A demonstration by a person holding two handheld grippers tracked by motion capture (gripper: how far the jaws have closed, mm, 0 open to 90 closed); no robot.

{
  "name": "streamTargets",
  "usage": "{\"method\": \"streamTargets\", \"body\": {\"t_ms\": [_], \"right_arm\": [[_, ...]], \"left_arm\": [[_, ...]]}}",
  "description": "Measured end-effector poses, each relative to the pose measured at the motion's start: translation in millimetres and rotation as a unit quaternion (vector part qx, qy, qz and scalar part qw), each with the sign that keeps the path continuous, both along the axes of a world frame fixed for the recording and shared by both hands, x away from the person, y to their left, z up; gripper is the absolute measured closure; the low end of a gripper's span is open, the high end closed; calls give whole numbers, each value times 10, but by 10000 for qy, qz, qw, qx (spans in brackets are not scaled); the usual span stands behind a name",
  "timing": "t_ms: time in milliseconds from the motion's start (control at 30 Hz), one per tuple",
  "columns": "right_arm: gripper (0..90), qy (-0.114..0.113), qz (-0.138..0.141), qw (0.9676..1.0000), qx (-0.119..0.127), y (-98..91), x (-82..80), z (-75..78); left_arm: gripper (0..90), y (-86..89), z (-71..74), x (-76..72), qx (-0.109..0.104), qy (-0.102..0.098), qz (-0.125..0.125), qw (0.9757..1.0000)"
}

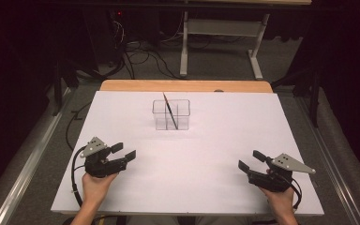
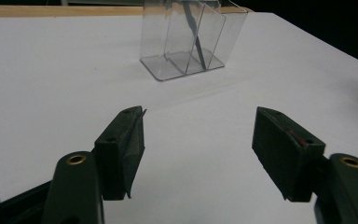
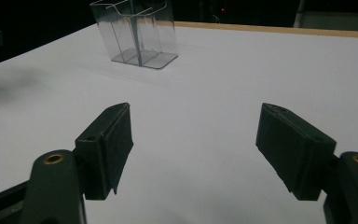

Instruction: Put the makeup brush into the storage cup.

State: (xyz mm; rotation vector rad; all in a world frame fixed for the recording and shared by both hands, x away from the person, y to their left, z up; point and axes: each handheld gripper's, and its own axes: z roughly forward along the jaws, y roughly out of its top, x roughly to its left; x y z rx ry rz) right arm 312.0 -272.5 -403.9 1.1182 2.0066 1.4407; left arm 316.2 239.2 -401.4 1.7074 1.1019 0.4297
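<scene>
High view: the white table (image 1: 192, 154) carries one clear box (image 1: 171, 114), set toward the far middle, with a thin dark stick (image 1: 170, 111) leaning inside it; the left tool (image 1: 123, 151) and the right tool (image 1: 248, 161) rest near the near corners, each in a hand, jaws spread and holding nothing, both pointed inward toward the box and well apart from it. The stick already stands in the box, so this reads as a rest pose at the edge of the job — either the stick has been dropped in or it is about to be fetched out; which of the two I cannot tell.

Left gripper view: the left tool's (image 2: 200, 135) black jaws stand wide, with bare table between them; the pads look flat and matte, one with a frayed edge. Ahead, the box (image 2: 186, 42) shows thin, glossy plastic walls and upright dividers that split it into narrow cells; the stick (image 2: 196, 32) slants across a middle cell, its lower end on the floor of the box.

Right gripper view: the right tool (image 3: 196, 140) is likewise agape and empty; the box (image 3: 137, 32) sits far off, see-through and hard-edged, its base flat on the smooth sheet.

A next move on the stick would call for a long reach forward, then a narrow pinch on its upper end above the rim; the box is light and could slide or tip if knocked.
</scene>
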Motion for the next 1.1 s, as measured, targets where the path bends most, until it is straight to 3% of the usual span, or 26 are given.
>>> {"method": "streamTargets", "body": {"t_ms": [67, 267, 400, 500, 767, 967, 1100], "right_arm": [[288, -6, 13, 10000, -27, 4, 3, -2], [288, -17, 34, 10000, -73, 18, 4, -4], [288, 6, 42, 9999, -101, 28, 12, -9], [288, -12, 63, 9999, -145, 34, 17, -10], [288, 33, -6, 9999, -136, 21, 27, -17], [289, 15, 11, 9999, -149, 19, 40, -18], [289, 65, -53, 9999, -56, -4, 51, -24]], "left_arm": [[349, -17, -17, 0, 128, -8, 6, 9999], [349, -7, -51, 8, 80, 58, 44, 9999], [347, 40, -95, 38, 200, 102, 106, 9997], [348, 94, -115, 47, 75, 190, 115, 9997], [346, 82, -125, 62, 75, 220, 51, 9997], [338, 85, -112, 63, 68, 175, -10, 9998], [328, 115, -58, 53, 7, 43, 90, 10000]]}}
